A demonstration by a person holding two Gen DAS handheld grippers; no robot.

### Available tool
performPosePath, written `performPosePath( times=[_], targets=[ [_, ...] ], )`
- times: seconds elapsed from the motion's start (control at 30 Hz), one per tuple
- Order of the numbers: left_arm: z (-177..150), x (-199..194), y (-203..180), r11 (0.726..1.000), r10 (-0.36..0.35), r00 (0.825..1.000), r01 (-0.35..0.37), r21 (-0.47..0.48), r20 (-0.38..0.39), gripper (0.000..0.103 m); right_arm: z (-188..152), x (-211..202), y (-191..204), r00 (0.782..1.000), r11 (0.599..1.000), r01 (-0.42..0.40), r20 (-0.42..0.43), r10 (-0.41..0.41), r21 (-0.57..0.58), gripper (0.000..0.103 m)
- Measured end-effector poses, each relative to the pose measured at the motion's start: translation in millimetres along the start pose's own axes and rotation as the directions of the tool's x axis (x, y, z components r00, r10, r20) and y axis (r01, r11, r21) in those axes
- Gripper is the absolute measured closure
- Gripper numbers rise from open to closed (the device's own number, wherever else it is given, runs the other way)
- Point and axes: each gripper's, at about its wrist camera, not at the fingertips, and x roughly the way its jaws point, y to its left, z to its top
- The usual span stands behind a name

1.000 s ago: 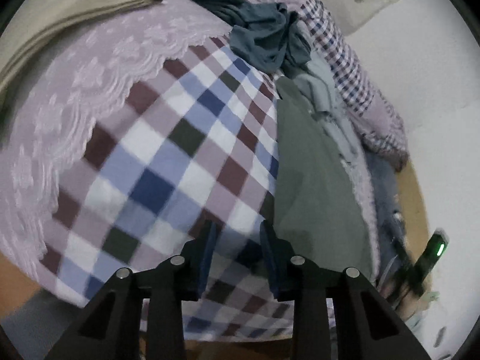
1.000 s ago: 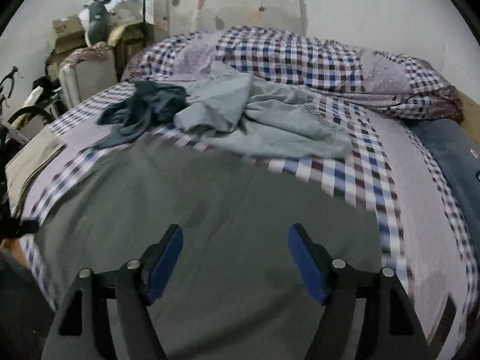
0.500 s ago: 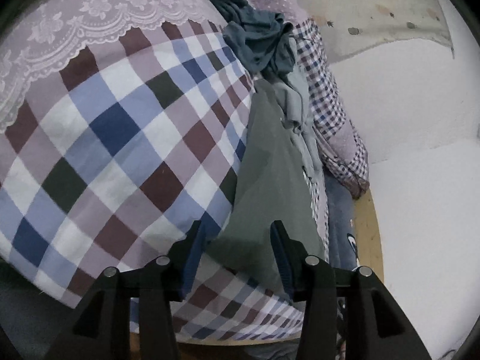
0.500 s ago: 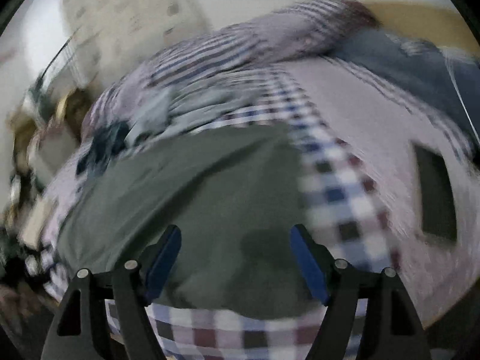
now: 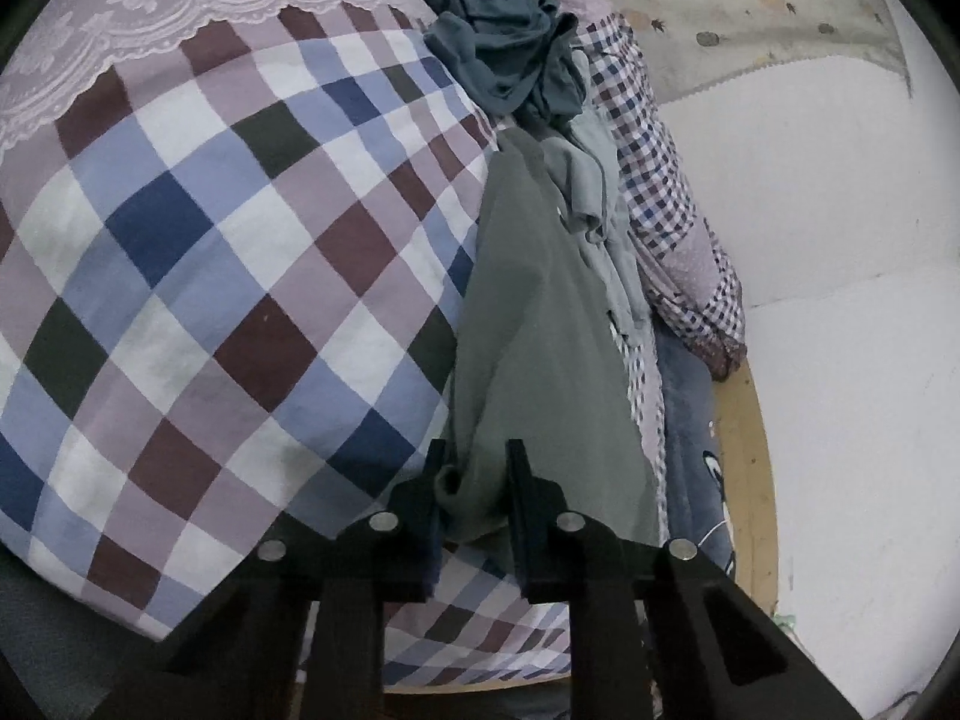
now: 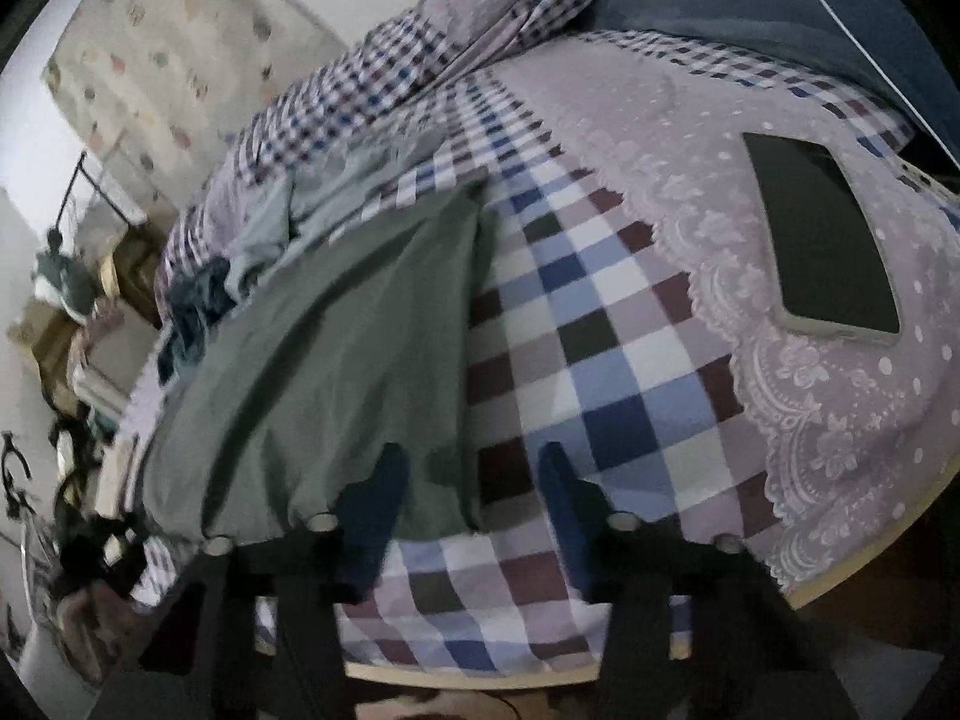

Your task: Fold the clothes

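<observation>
1. Two hand-held grippers work at the near edge of a bed covered with a checked blue, maroon and white sheet (image 5: 252, 276) that has lilac lace borders.
2. The left hand-held gripper (image 5: 471, 480) is clenched on a bunched corner of the grey-green cloth garment (image 5: 540, 330), which lies spread flat along the bed's near edge.
3. The right hand-held gripper (image 6: 474, 498) is released, its blue-padded jaws wide apart over the garment's other near corner (image 6: 336, 372); this view is blurred.
4. A crumpled dark teal garment (image 5: 510, 60) and a pale grey garment (image 5: 588, 192) lie heaped just beyond the grey-green one, toward the far side.
5. A black-screened phone (image 6: 822, 240) rests on the lace border near the bed's right edge.
</observation>
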Motion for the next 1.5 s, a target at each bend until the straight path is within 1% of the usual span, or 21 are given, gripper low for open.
performPosePath(
  times=[0.03, 0.13, 0.2, 0.23, 0.27, 0.33, 0.53, 0.63, 0.73, 0.8, 0.83, 0.9, 0.93, 0.97, 1.0, 1.03, 1.07, 1.13, 1.27, 1.4, 1.5],
  targets=[
    [0, -1, 0, 1.0, -0.001, 1.0, 0.001, 0.001, 0.003, 0.087, -1, 1, 1, 1.0, 1.0, 0.002, -0.006, -0.003, -0.009, 0.069],
    [-2, -4, 0, 1.0, -0.004, 1.0, 0.004, 0.004, 0.01, 0.089, -3, 1, 7, 1.0, 0.999, 0.002, -0.007, -0.002, -0.045, 0.07],
    [-2, -5, 0, 1.0, -0.006, 1.0, 0.006, 0.007, 0.015, 0.09, -5, 7, 13, 1.0, 0.996, 0.002, -0.026, -0.005, -0.086, 0.075],
    [-1, -5, -1, 1.0, -0.005, 1.0, 0.005, 0.011, 0.019, 0.091, -7, 11, 17, 0.999, 0.994, 0.015, -0.042, -0.02, -0.112, 0.088],
    [-1, -8, -1, 1.0, -0.014, 0.999, 0.014, 0.01, 0.029, 0.091, -8, 15, 20, 0.998, 0.99, 0.03, -0.057, -0.039, -0.139, 0.096],
    [1, -13, -2, 1.0, -0.031, 0.998, 0.031, 0.008, 0.05, 0.092, -9, 13, 21, 0.997, 0.987, 0.048, -0.049, -0.057, -0.156, 0.1],
    [3, -25, -4, 0.998, -0.067, 0.993, 0.068, -0.005, 0.092, 0.094, -2, -27, 25, 0.993, 0.971, 0.11, 0.059, -0.1, -0.211, 0.102],
    [2, -24, 0, 0.998, -0.057, 0.995, 0.06, -0.031, 0.077, 0.094, -3, -23, 23, 0.991, 0.965, 0.135, 0.017, -0.135, -0.223, 0.102],
    [1, -22, 4, 0.997, -0.047, 0.997, 0.051, -0.056, 0.061, 0.092, -10, -2, 22, 0.974, 0.945, 0.193, -0.064, -0.217, -0.264, 0.1],
    [1, -21, 7, 0.996, -0.041, 0.998, 0.045, -0.073, 0.05, 0.09, -10, -6, 28, 0.964, 0.927, 0.243, -0.034, -0.264, -0.286, 0.096],
    [0, -21, 8, 0.996, -0.038, 0.998, 0.042, -0.082, 0.045, 0.089, -10, -10, 30, 0.958, 0.919, 0.269, -0.015, -0.285, -0.287, 0.091],
    [0, -20, 11, 0.995, -0.032, 0.999, 0.035, -0.099, 0.034, 0.079, -9, -21, 33, 0.934, 0.892, 0.355, 0.055, -0.354, -0.282, 0.09],
    [0, -20, 12, 0.994, -0.029, 0.999, 0.032, -0.107, 0.029, 0.062, -9, -25, 35, 0.929, 0.887, 0.37, 0.077, -0.363, -0.275, 0.086],
    [-1, -19, 13, 0.993, -0.03, 0.999, 0.033, -0.116, 0.023, 0.047, -9, -30, 41, 0.929, 0.886, 0.369, 0.111, -0.352, -0.28, 0.078],
    [-2, -18, 14, 0.991, -0.05, 0.999, 0.052, -0.125, 0.019, 0.043, -10, -35, 47, 0.93, 0.885, 0.366, 0.146, -0.337, -0.287, 0.073],
    [-2, -16, 14, 0.989, -0.067, 0.998, 0.068, -0.133, 0.013, 0.04, -12, -39, 54, 0.931, 0.881, 0.36, 0.176, -0.319, -0.306, 0.061],
    [-3, -12, 13, 0.989, -0.074, 0.997, 0.074, -0.129, -0.001, 0.04, -16, -40, 67, 0.934, 0.87, 0.35, 0.205, -0.293, -0.347, 0.053],
    [-4, -3, 11, 0.991, -0.071, 0.997, 0.067, -0.114, -0.024, 0.04, -25, -40, 96, 0.937, 0.839, 0.33, 0.258, -0.235, -0.432, 0.046],
    [-2, 9, 3, 0.994, -0.067, 0.997, 0.064, -0.092, -0.033, 0.04, -59, -24, 165, 0.958, 0.719, 0.245, 0.274, -0.079, -0.65, 0.033],
    [4, 7, -3, 0.981, -0.171, 0.985, 0.169, -0.093, -0.016, 0.04, -103, 6, 225, 0.971, 0.55, 0.17, 0.234, 0.046, -0.817, 0.028],
    [8, 7, -5, 0.968, -0.233, 0.972, 0.229, -0.103, -0.02, 0.041, -132, 35, 259, 0.97, 0.415, 0.166, 0.225, 0.097, -0.894, 0.026]
  ],
)
